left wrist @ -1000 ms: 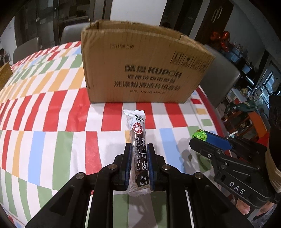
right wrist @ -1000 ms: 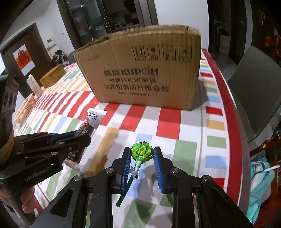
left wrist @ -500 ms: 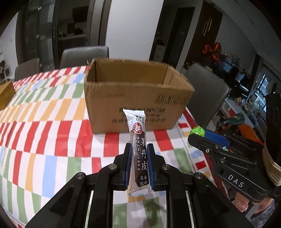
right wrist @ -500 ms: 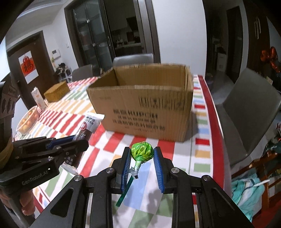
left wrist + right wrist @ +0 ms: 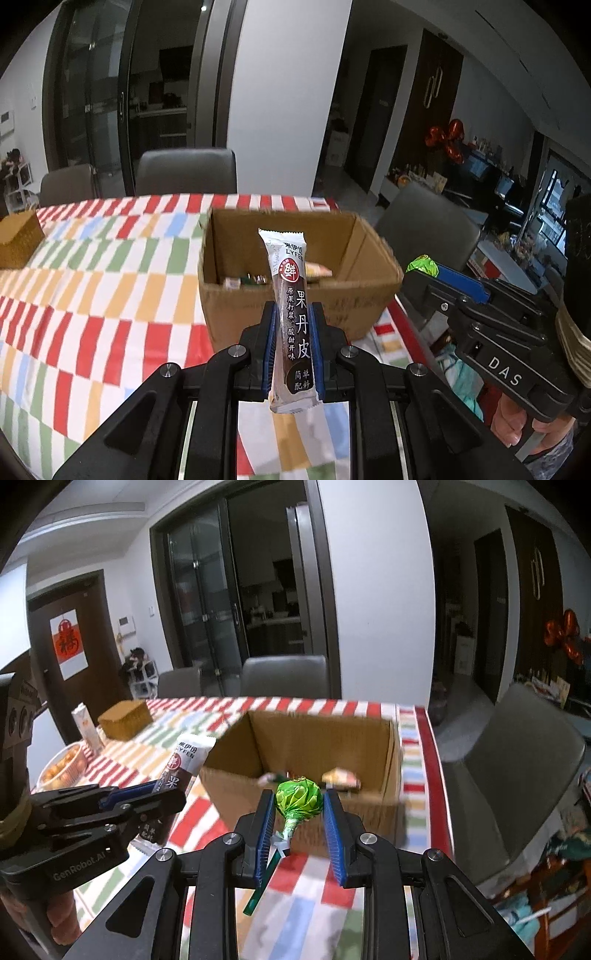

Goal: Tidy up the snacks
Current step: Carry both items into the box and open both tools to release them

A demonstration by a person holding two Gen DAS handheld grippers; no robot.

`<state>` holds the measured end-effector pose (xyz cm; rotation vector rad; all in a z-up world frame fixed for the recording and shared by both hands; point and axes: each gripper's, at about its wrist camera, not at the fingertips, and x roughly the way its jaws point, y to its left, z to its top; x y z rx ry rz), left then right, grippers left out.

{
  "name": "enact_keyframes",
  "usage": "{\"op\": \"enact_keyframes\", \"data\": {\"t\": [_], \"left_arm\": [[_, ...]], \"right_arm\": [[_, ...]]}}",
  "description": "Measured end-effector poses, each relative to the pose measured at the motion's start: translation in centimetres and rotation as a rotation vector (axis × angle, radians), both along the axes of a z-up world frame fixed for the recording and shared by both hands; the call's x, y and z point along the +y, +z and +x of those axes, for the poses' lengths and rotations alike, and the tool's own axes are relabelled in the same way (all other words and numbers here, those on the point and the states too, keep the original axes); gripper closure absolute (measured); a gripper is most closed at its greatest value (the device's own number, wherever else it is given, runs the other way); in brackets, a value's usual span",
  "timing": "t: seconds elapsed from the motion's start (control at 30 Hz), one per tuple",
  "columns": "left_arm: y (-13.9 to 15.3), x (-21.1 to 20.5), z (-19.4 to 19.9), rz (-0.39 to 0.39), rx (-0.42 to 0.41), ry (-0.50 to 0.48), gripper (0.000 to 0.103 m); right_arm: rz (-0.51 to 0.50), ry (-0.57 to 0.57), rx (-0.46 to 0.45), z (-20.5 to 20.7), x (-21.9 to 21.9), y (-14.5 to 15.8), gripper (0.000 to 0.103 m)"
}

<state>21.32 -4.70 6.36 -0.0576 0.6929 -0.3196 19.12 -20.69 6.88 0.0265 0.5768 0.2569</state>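
My left gripper [image 5: 292, 314] is shut on a brown and white snack bar [image 5: 291, 302], held upright in the air in front of the open cardboard box [image 5: 295, 295]. My right gripper [image 5: 299, 801] is shut on a green lollipop [image 5: 298, 800], held above the table just before the box [image 5: 380, 808]. Several snacks lie on the box floor. In the right wrist view the left gripper [image 5: 147, 797] and its bar [image 5: 184, 764] are at the left. In the left wrist view the right gripper [image 5: 443, 275] and lollipop [image 5: 423, 265] are at the right.
The table has a striped, colourful cloth [image 5: 92, 288]. A woven basket [image 5: 18, 240] sits at the far left, with a carton [image 5: 85, 727] and a bowl of fruit [image 5: 61, 768] near it. Grey chairs [image 5: 186, 171] stand behind and to the right [image 5: 517, 760] of the table.
Both grippers have risen with their snacks. The views now look down over the box's rim into its inside, where before only its front wall showed.
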Motion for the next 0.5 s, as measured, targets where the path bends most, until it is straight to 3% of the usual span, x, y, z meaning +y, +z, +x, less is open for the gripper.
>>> {"op": "enact_keyframes", "data": {"t": [0.2,0.5], "left_arm": [[2.2,0.4,2.5,0.017,-0.028,0.000,0.085],[2.9,0.1,7.7,0.033,0.033,-0.007,0.085]], "right_arm": [[0.001,-0.002,-0.030,2.5,0.4,2.5,0.075],[-0.023,-0.018,0.026,7.1,0.5,3.9,0.075]]}}
